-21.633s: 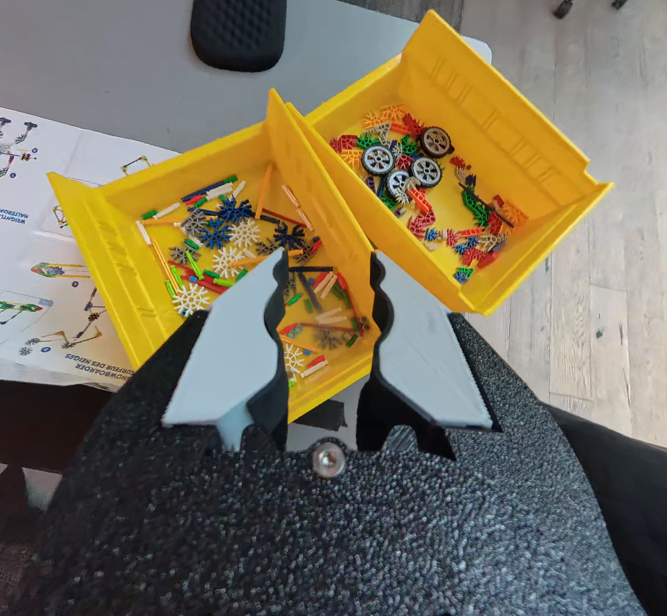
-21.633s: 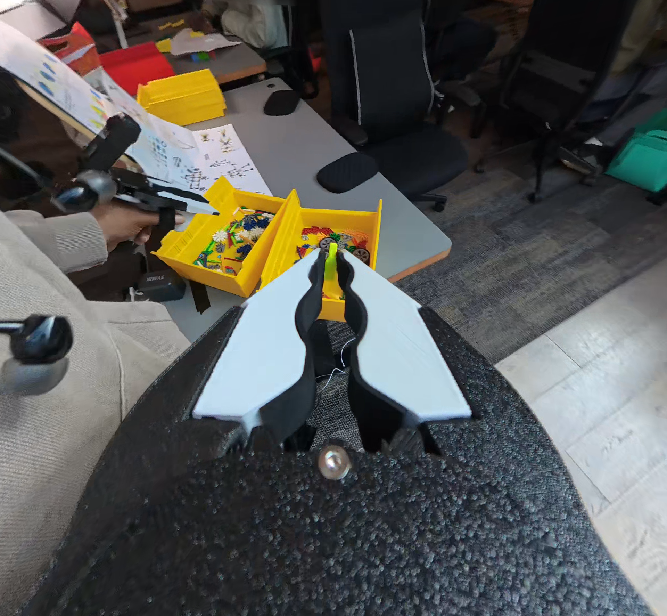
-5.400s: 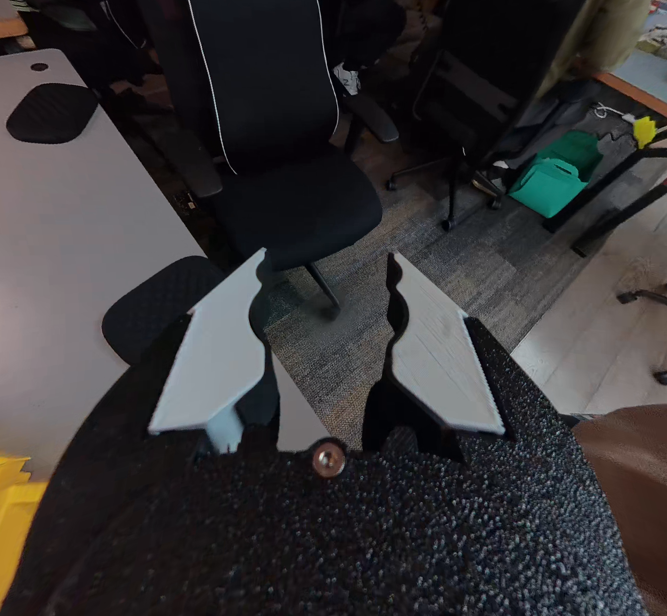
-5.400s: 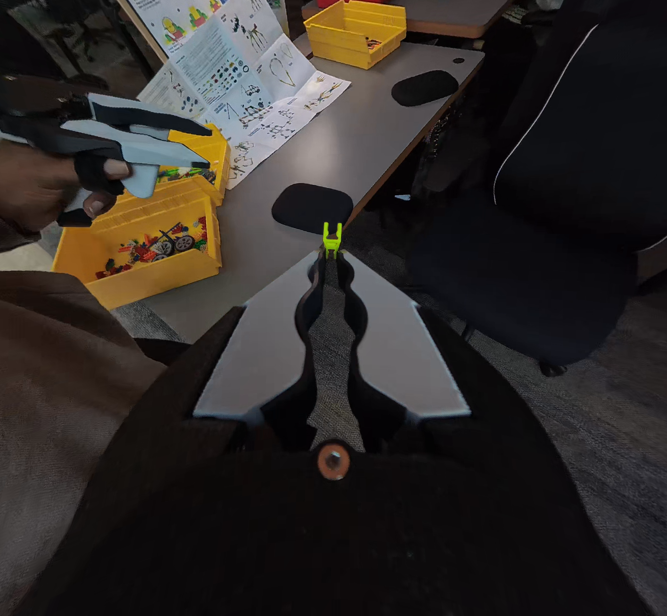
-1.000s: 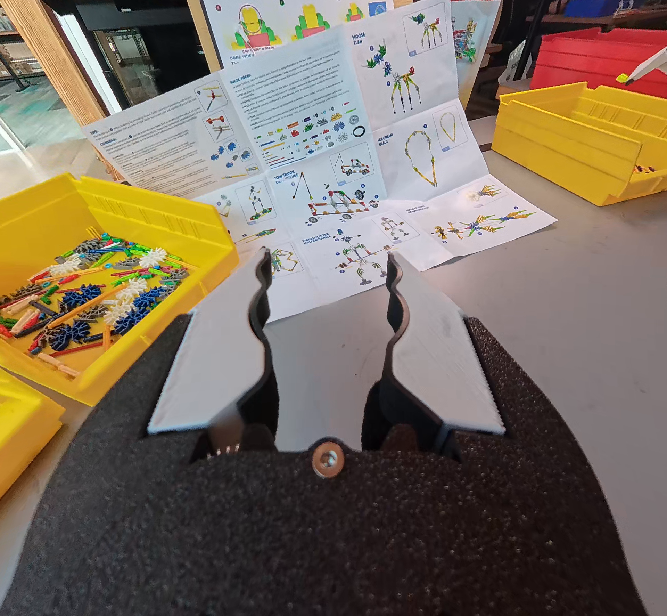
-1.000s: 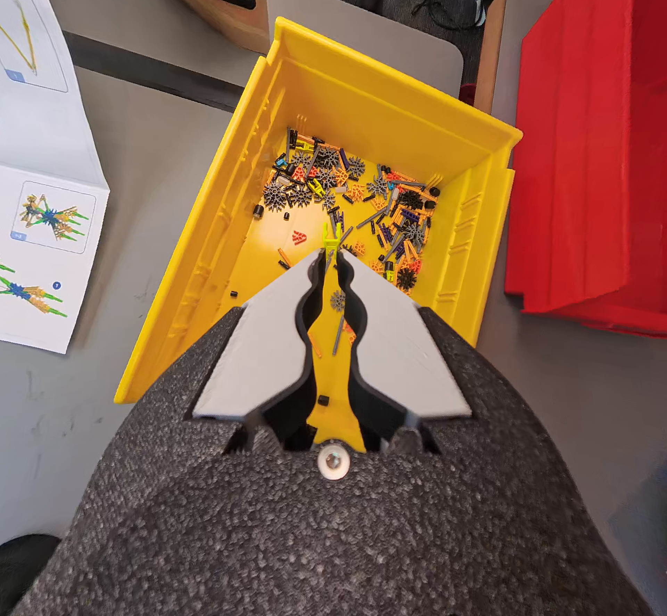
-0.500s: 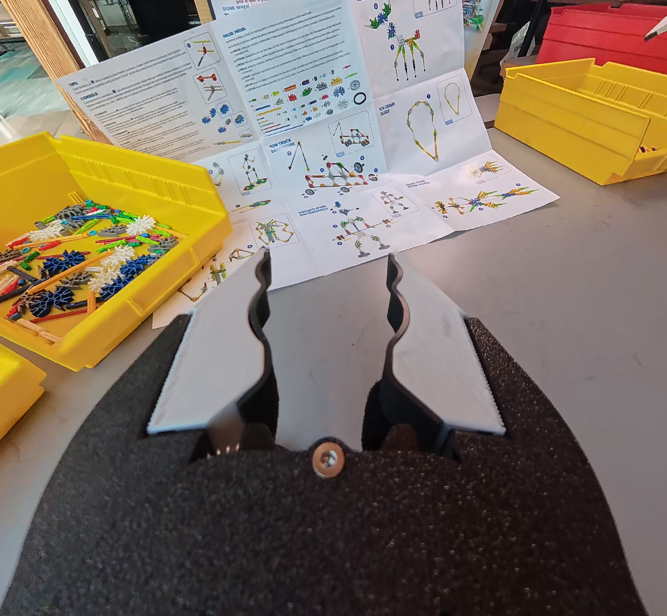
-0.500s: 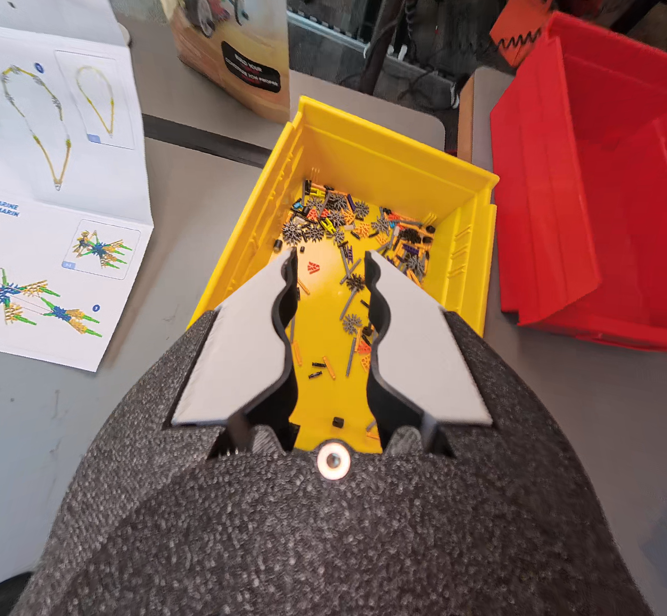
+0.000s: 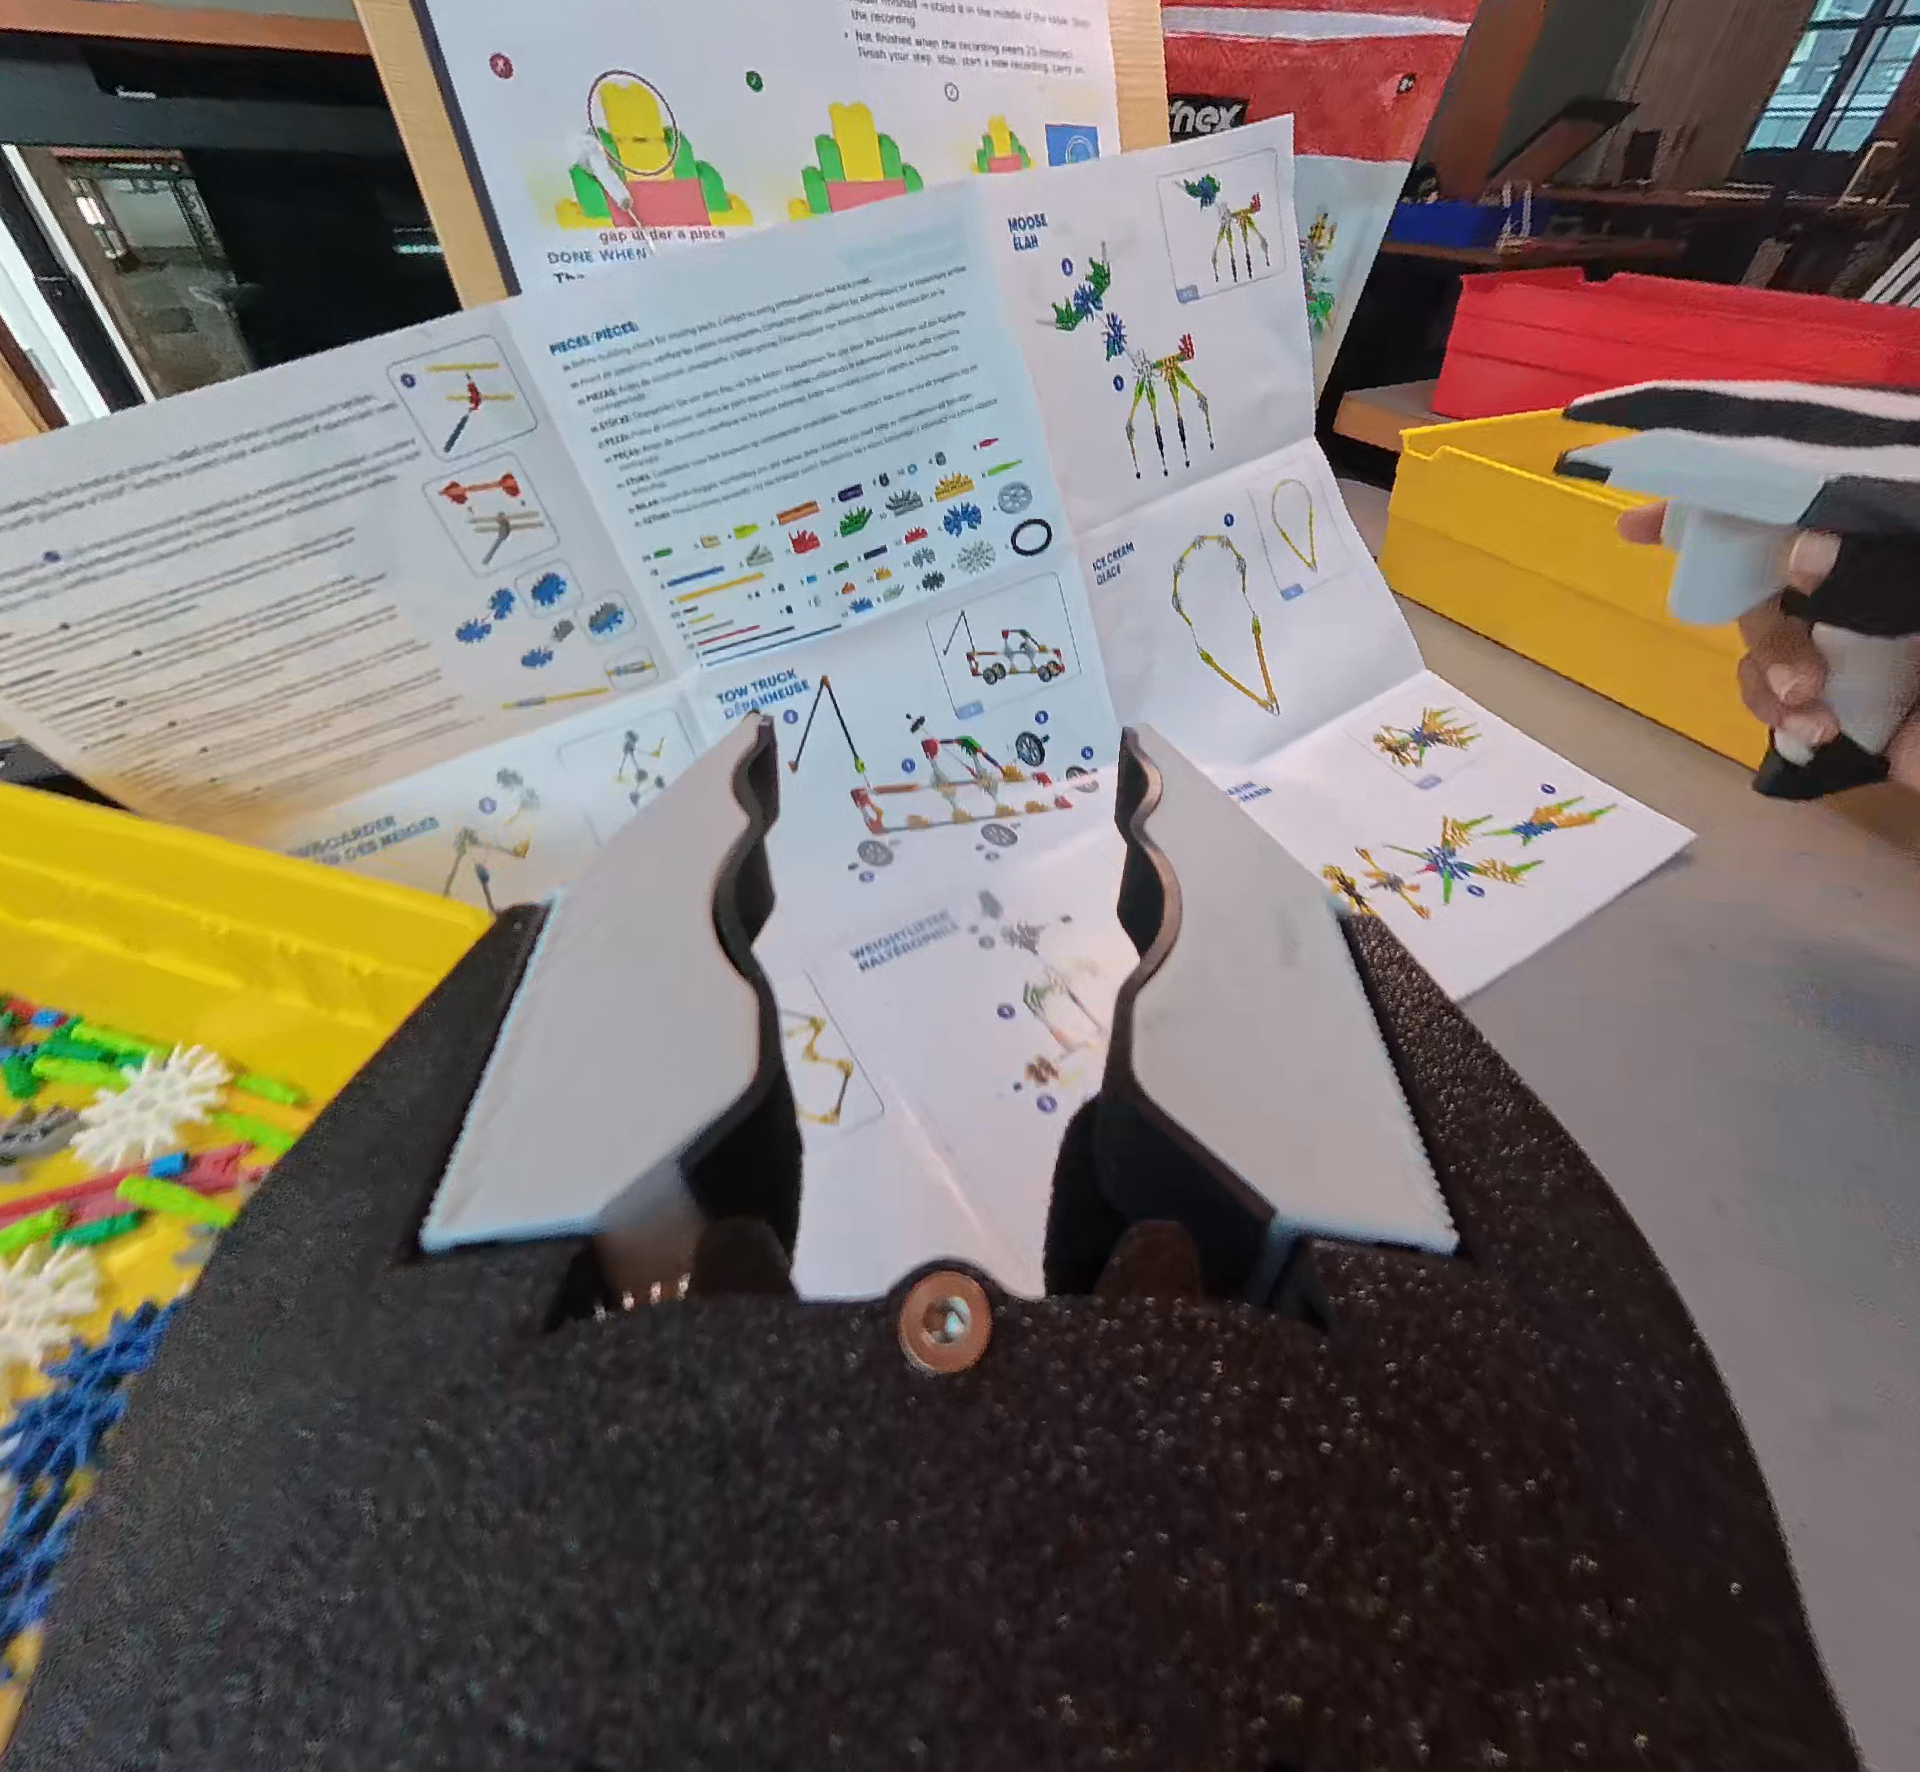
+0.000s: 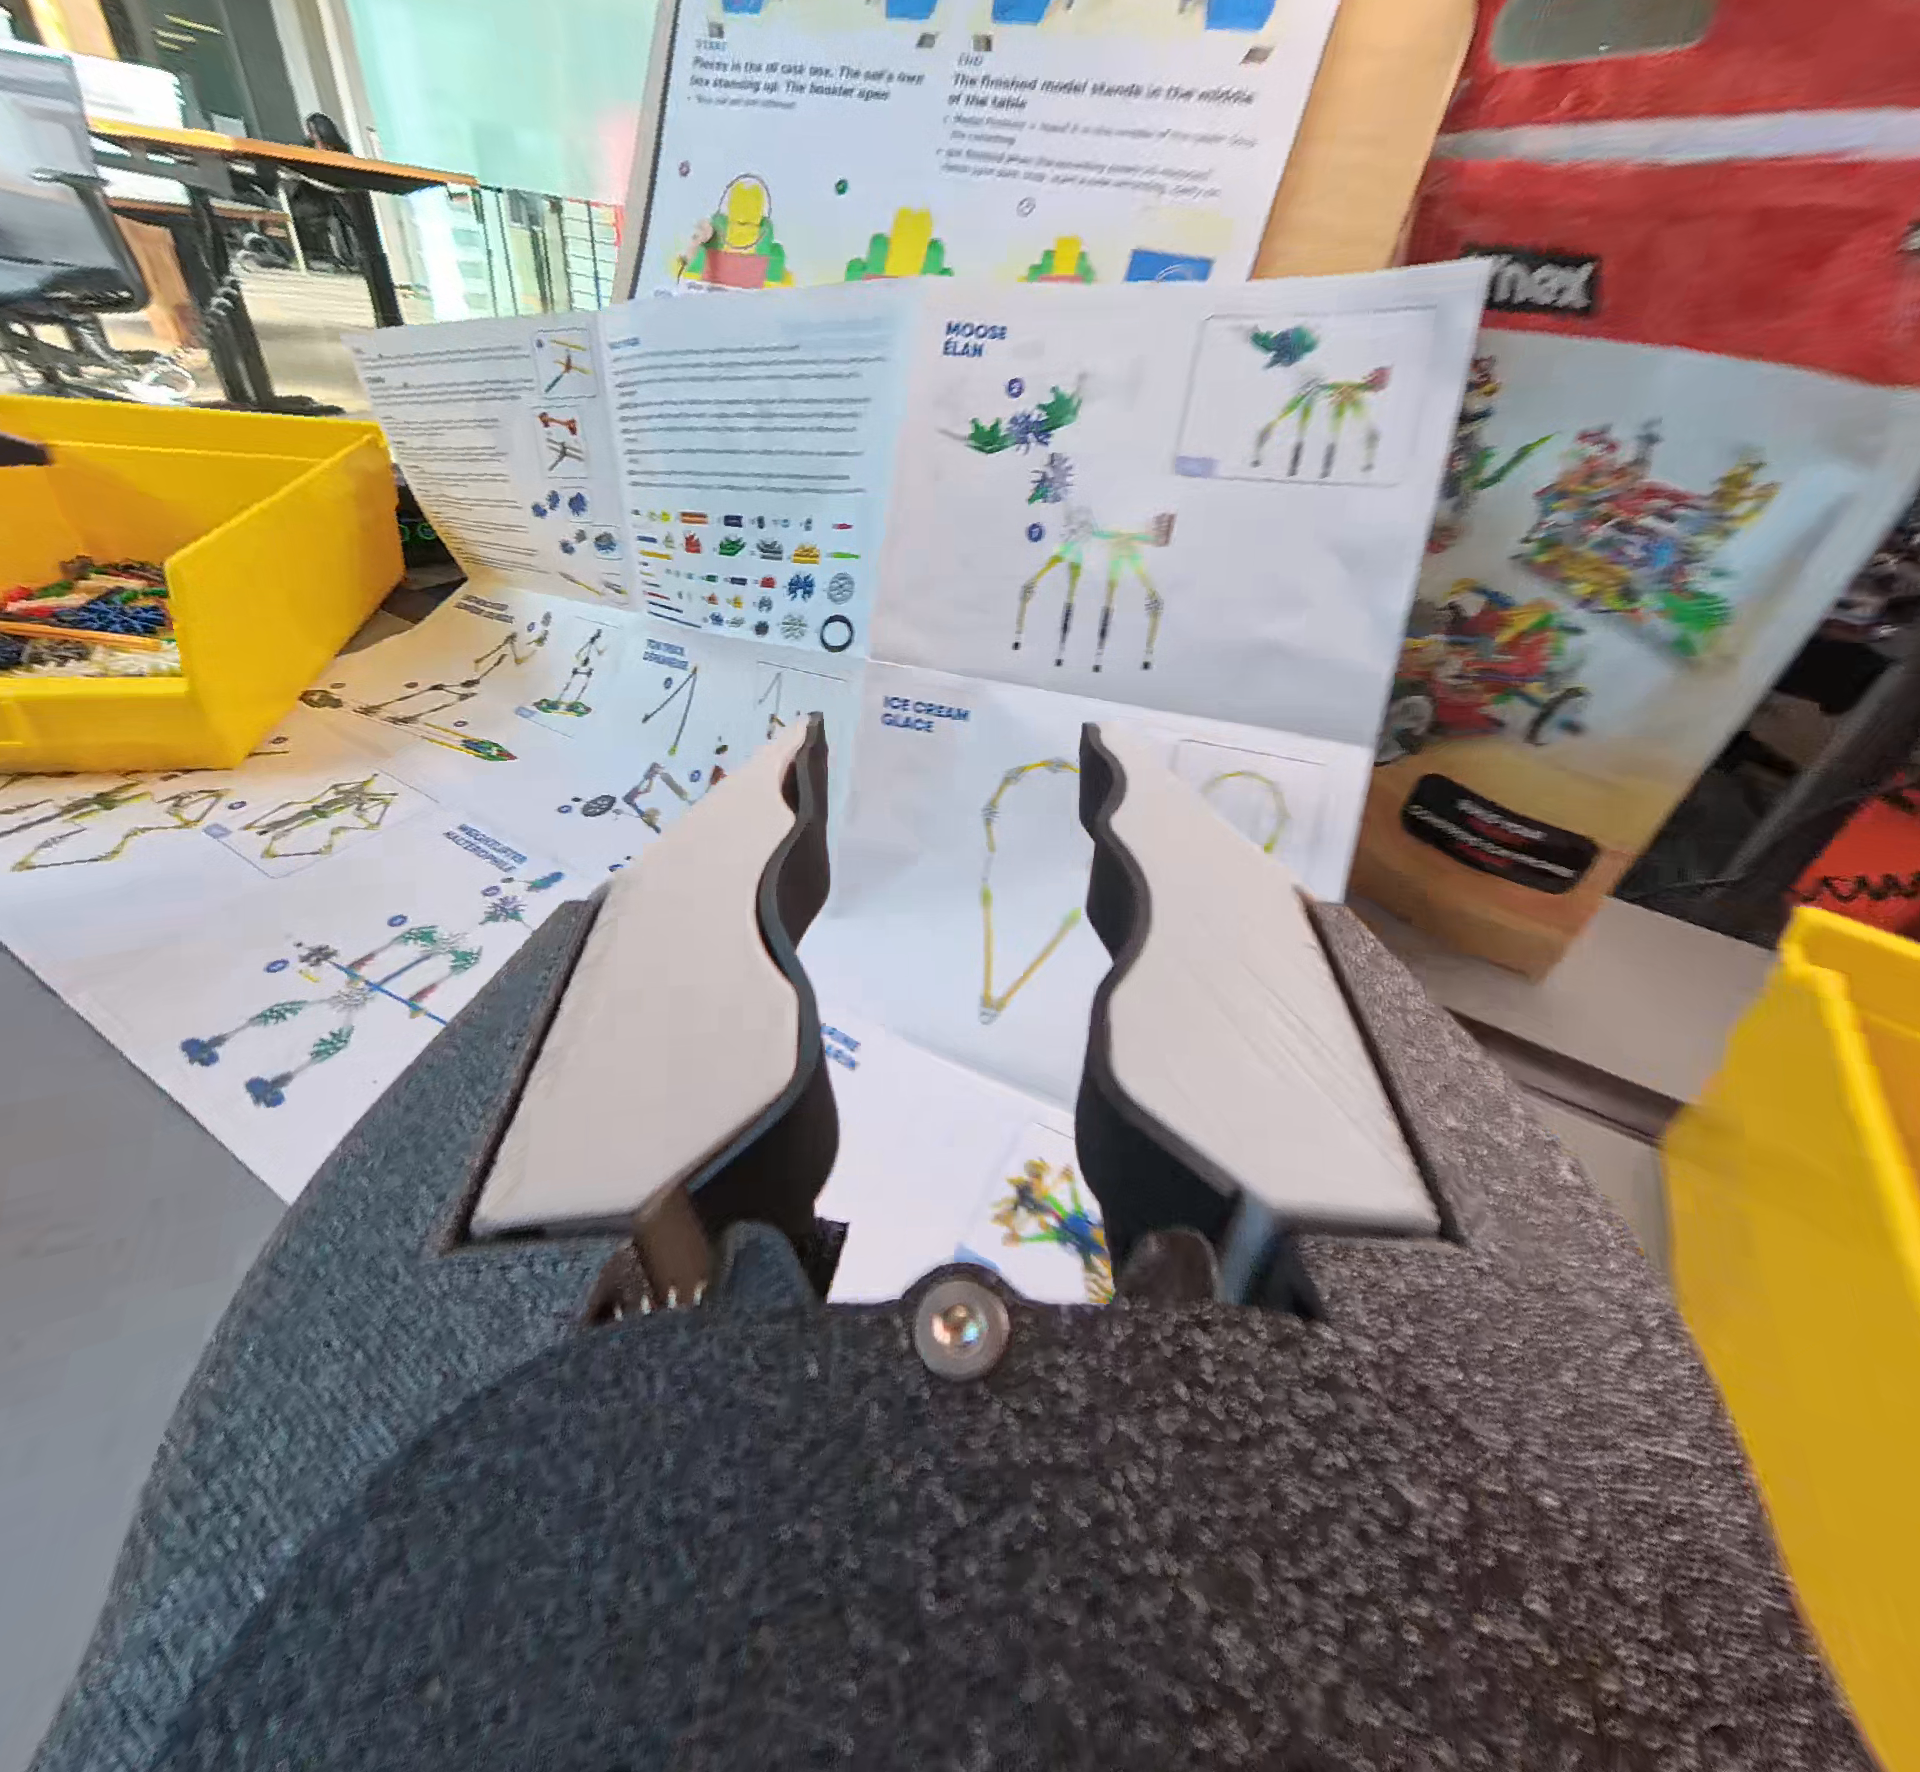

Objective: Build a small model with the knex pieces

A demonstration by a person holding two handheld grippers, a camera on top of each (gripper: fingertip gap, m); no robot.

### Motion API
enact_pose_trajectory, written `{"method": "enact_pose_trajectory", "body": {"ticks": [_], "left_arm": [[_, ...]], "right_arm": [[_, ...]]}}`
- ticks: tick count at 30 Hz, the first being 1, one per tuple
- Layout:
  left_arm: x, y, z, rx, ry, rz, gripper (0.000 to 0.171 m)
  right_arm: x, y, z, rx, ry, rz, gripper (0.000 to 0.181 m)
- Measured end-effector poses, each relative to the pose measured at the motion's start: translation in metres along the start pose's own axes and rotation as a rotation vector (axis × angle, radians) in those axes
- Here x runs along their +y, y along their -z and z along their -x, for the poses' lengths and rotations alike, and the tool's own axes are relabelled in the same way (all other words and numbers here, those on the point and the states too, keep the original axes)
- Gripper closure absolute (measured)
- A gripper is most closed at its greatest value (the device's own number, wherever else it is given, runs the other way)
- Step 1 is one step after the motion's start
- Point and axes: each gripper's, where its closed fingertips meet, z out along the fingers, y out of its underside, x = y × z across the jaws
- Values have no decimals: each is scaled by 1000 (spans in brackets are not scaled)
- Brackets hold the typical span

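Table [image 9: 1714,1099]: grey, bearing all below.
Sheet [image 9: 935,974]: my folded instruction sheet, half lying flat, half propped upright.
Left bin [image 9: 208,933]: yellow, full of small coloured pieces, beside my left gripper [image 9: 943,766].
Right bin [image 10: 1808,1307]: yellow, just right of my right gripper [image 10: 948,761].
Grippers: both mine held over the sheet, jaws wide, gripping nothing.

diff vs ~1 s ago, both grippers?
The right gripper was shut on a small lime-green piece over the far yellow bin; now it is open, empty and turned to face the instruction sheet. The left gripper stayed open and empty, closer to that sheet.
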Motion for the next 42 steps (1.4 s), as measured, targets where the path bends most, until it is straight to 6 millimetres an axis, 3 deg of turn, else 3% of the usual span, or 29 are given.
{"method": "enact_pose_trajectory", "body": {"ticks": [3,5,8,11,15,19,29,35,42], "left_arm": [[10,-39,8,16,-69,-29,107],[24,-44,4,42,-90,-54,112],[40,-39,4,35,-54,-28,113],[43,-34,0,61,47,-34,113],[54,-35,0,64,62,13,112],[57,-37,2,44,20,37,112],[55,-40,3,63,41,46,112],[65,-41,-3,92,-35,100,111],[71,-39,4,90,-40,131,112]], "right_arm": [[15,-27,18,-31,-106,-31,134],[24,-32,30,-79,-74,-10,133],[33,-28,24,-73,59,9,135],[35,-25,21,-119,-95,19,129],[47,-19,9,-85,-34,61,130],[48,-17,0,-85,-113,63,129],[54,-7,-28,22,-60,97,127],[52,-3,-28,35,-108,62,129],[52,1,-33,57,-152,49,129]]}}
